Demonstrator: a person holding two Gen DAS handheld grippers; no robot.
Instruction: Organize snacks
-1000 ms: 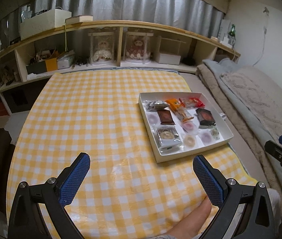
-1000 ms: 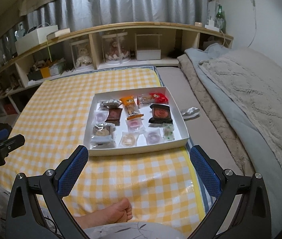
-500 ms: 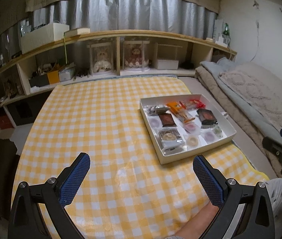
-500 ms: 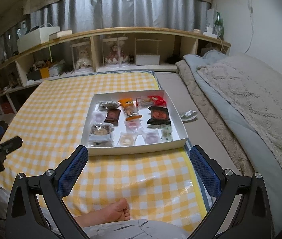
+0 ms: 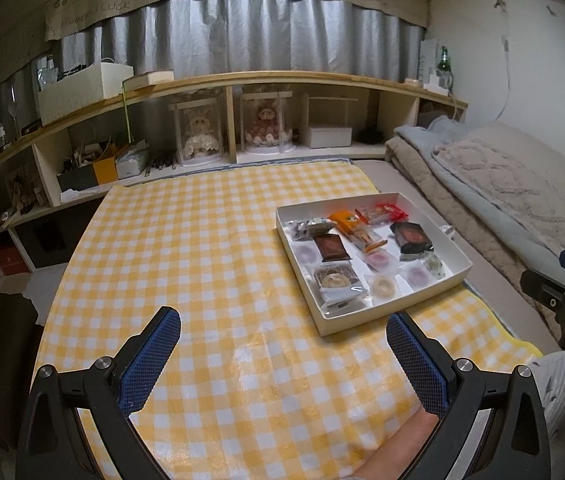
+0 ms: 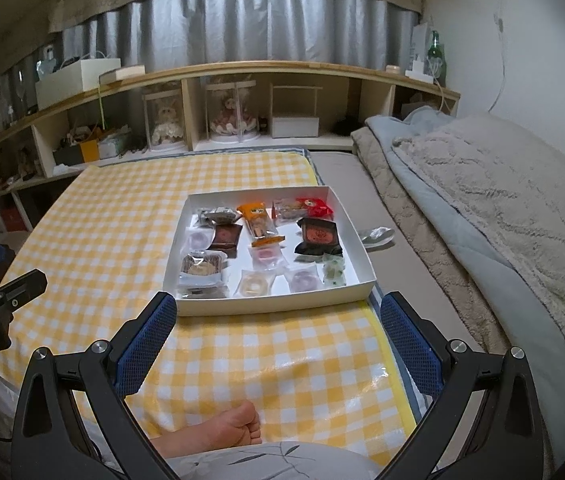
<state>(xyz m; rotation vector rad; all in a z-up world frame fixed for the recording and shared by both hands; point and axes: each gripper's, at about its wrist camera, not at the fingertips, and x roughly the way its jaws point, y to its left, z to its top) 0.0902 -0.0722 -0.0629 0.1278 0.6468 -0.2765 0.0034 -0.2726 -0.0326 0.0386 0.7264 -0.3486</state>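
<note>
Hovering wide-jawed and empty, left gripper (image 5: 282,334) and right gripper (image 6: 274,316) hang above the yellow-checked cloth (image 5: 202,248), probably for overview. Assorted wrapped snacks (image 6: 260,240) lie in rows inside the shallow white cardboard box (image 6: 274,304); one crumpled clear wrapper (image 6: 376,236) sits outside, just beside it.

Dim, soft indoor light; sharp centre, dark curved fisheye edges.

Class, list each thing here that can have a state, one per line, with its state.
left gripper: open, empty, above the cloth
right gripper: open, empty, near the box
white box: lidless, holding wrapped snacks
curtain: drawn shut
green bottle: upright on the shelf
</note>
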